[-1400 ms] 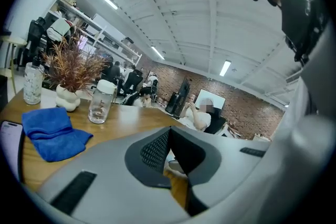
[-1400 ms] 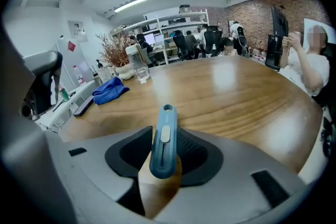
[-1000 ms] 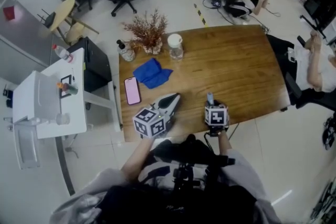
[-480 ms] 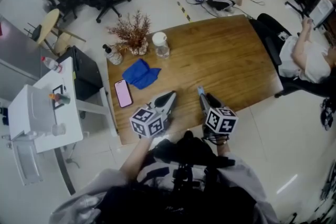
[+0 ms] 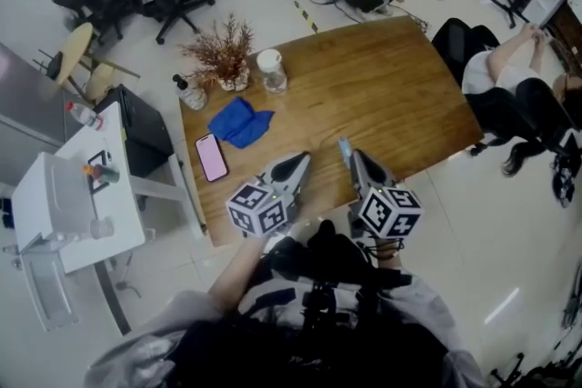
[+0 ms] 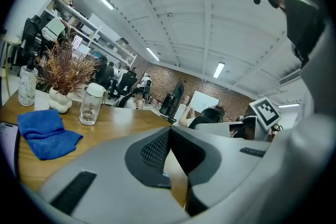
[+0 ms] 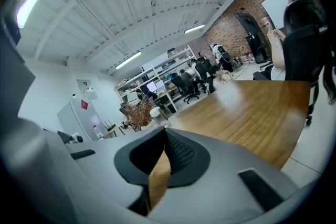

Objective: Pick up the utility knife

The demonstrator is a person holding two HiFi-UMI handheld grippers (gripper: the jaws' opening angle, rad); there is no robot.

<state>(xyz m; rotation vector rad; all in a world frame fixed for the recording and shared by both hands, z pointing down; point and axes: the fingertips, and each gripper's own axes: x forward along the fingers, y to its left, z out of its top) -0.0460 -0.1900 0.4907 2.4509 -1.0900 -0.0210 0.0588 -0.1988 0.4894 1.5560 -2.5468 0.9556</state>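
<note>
Since a second ago my right gripper (image 5: 357, 157) is rising off the counter (image 5: 400, 95), fingers just pressing together on nothing, with the utility knife (image 5: 344, 146) lying there lengthwise away from me, just left of their tips

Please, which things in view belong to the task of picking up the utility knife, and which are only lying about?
Job: right claw, jaws just closed, nothing visible between them; small bluish thing at its tip, possibly the knife, too small to tell.

Lying about: phone, blue cloth, lidded jar, dried plant, pump bottle, all on the wooden table.
</note>
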